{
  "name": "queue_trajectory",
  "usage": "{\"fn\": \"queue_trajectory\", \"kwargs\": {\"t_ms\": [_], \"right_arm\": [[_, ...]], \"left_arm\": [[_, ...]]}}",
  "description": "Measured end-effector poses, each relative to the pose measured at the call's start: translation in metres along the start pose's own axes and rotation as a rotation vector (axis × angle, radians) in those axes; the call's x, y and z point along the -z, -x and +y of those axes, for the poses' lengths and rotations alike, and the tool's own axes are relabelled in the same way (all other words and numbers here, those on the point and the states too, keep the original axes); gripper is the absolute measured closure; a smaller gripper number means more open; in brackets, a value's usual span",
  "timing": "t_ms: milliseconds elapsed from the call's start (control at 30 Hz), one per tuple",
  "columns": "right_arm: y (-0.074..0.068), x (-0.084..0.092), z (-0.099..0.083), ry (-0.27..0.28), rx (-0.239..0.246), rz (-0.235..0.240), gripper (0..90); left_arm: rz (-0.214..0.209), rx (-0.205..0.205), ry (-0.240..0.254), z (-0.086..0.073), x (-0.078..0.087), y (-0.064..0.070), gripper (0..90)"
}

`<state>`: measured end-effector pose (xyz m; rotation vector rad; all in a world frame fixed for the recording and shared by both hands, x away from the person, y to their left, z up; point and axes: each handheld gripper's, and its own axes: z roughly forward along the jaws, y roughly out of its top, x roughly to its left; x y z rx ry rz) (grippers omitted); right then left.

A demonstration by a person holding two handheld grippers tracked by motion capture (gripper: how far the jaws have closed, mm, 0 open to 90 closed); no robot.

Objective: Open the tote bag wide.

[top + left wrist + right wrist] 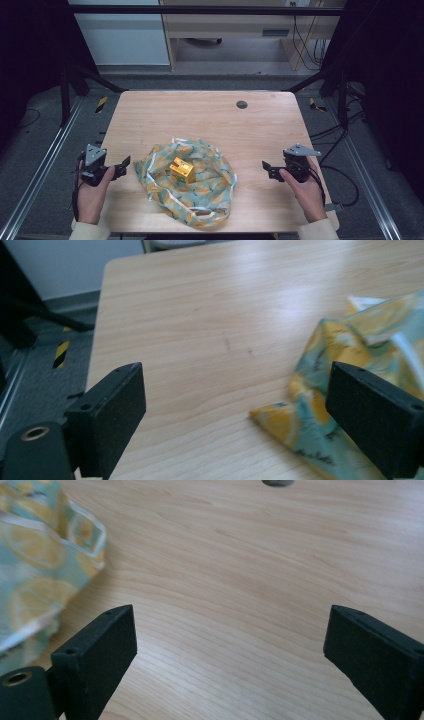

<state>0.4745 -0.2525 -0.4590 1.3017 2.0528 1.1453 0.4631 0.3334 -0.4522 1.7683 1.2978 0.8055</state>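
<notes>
A crumpled cloth [200,187] printed with yellow lemons on pale green lies at the front middle of the wooden table [200,115]. On top of it sits a small yellow box [182,170]. My left gripper [125,165] is held just left of the cloth, open and empty; the cloth's corner [280,420] lies between its jaws in the left gripper view. Right of the cloth, my right gripper [266,169] is open over bare wood, with the cloth's edge [45,555] at the left of its view.
A dark round grommet [242,104] is set in the table near the far right; its edge [278,482] peeks in at the top of the right gripper view. Black frame posts and cables stand around the table. Bare wood spreads behind the cloth.
</notes>
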Motion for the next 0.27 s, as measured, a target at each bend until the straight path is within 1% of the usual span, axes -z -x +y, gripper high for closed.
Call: {"fn": "queue_trajectory", "kwargs": {"t_ms": [33,67,100,167,200,233,267], "right_arm": [[0.0024,-0.0012,-0.002,-0.008,-0.007,-0.007,7.2],[0.0042,-0.0021,-0.0037,-0.015,-0.017,-0.01,7.2],[0.0055,-0.0028,-0.005,-0.026,-0.026,-0.012,7.2],[0.008,-0.0041,-0.0066,-0.037,-0.025,-0.018,7.4],[0.0085,-0.0049,-0.0073,-0.047,-0.027,-0.025,7.6],[0.0089,-0.0059,-0.008,-0.058,-0.029,-0.031,8.0],[0.0095,-0.007,-0.0086,-0.066,-0.024,-0.035,8.2]], "left_arm": [[-0.001,0.02,-0.004,-0.0011,-0.0008,-0.0026,10.1],[-0.001,0.02,-0.004,-0.0011,-0.0008,-0.0026,10.1],[-0.017,0.049,-0.02,-0.0037,-0.003,-0.0056,9.8],[-0.036,0.05,-0.048,-0.006,-0.006,-0.0052,9.4],[-0.036,0.05,-0.048,-0.006,-0.006,-0.0052,9.2],[-0.049,0.038,-0.065,-0.0066,-0.0083,-0.003,9.1],[-0.049,0.038,-0.065,-0.0066,-0.0083,-0.003,9.1]]}}
